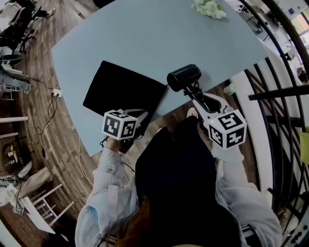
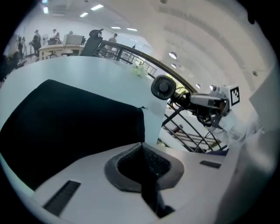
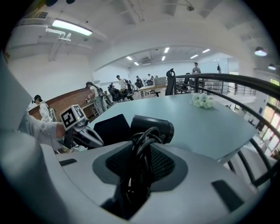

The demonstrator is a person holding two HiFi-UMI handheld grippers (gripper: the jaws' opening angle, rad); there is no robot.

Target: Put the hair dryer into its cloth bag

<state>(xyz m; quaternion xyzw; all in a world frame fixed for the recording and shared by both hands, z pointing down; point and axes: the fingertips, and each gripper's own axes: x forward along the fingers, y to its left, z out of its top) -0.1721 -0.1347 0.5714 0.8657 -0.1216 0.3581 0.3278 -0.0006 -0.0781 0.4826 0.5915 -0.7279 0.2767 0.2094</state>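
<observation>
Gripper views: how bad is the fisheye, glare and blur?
Left gripper view: heavy fisheye, dark corners, cloth bag a featureless black patch, right side washed out. Right gripper view: railing bows, hair dryer sharp, ceiling light clipped. Head view: even light, no glare on the table.

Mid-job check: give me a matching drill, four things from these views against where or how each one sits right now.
Things:
1. hair dryer
2. cloth bag
3. white flowers
4. left gripper

Place or state:
A. lying flat on the table
B. jaws together
C. at the table's far edge
D. held by the right gripper

Pairs: 1-D, 2-A, 3-C, 4-B
</observation>
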